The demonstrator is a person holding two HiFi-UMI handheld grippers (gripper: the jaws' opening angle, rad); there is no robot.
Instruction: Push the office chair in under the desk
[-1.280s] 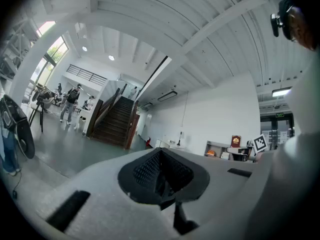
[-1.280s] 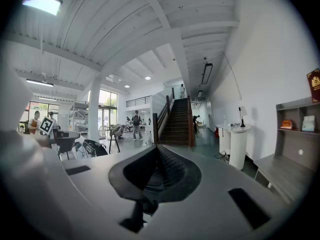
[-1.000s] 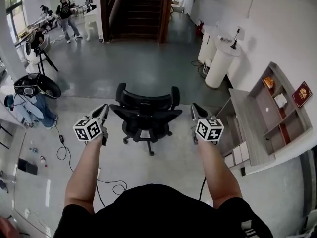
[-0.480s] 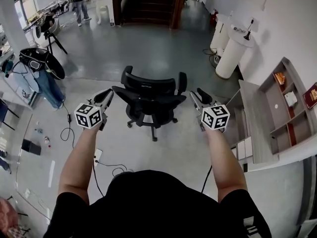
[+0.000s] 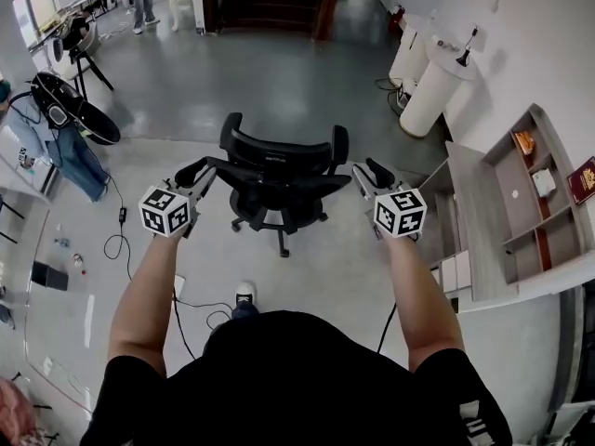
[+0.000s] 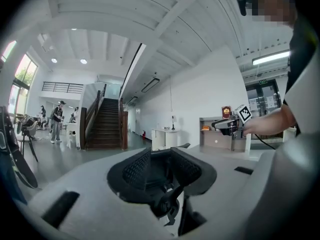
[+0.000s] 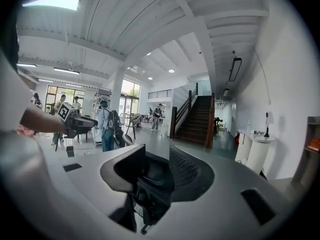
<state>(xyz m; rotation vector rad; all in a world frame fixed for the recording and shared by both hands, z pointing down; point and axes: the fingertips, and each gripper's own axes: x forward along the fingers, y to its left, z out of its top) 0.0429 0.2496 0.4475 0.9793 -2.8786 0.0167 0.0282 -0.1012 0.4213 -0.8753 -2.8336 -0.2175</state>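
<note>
Left claw (image 5: 200, 173) and right claw (image 5: 369, 171) flank the office chair (image 5: 279, 179) backrest. Both are spread, jaws just opening, gripping nothing.

A black office chair (image 5: 279, 179) is seen between the two grippers. The left gripper (image 5: 198, 169) is held just by the left corner of its back, and the right gripper (image 5: 367, 170) just by the right corner. Both sets of jaws have just been opened — nothing is seen pinched in them. A desk (image 5: 469, 219) is found near the right gripper, on its outer side.
</note>
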